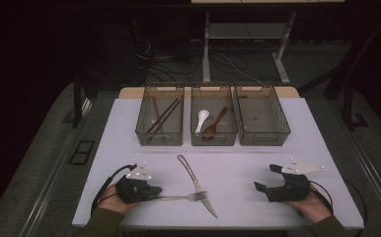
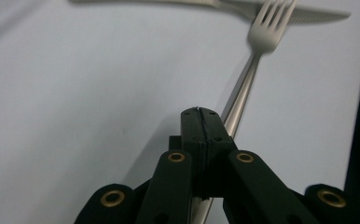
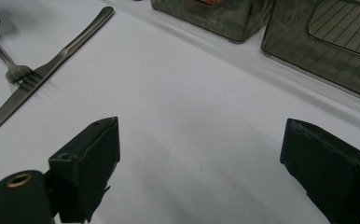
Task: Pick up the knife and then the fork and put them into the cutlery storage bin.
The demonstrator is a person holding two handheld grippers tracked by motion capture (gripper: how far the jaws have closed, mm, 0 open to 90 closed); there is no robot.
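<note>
A steel fork (image 1: 183,198) lies near the table's front edge with its tines resting across a steel knife (image 1: 193,182). My left gripper (image 1: 156,190) sits at the fork's handle end. In the left gripper view its jaws (image 2: 199,112) are pressed together, and the fork handle (image 2: 243,88) runs out from under them toward the knife blade (image 2: 308,16). I see nothing between the tips. My right gripper (image 1: 267,177) rests at the front right, open. Bare table shows between its jaws (image 3: 201,135), with the fork (image 3: 10,70) and knife (image 3: 61,56) far to its left.
Three clear bins stand in a row at the back. The left bin (image 1: 160,136) holds chopsticks, the middle bin (image 1: 213,138) holds a white spoon (image 1: 202,120) and a wooden spoon (image 1: 217,122), and the right bin (image 1: 261,136) has nothing in it. The white table (image 1: 247,163) ends just before the hands.
</note>
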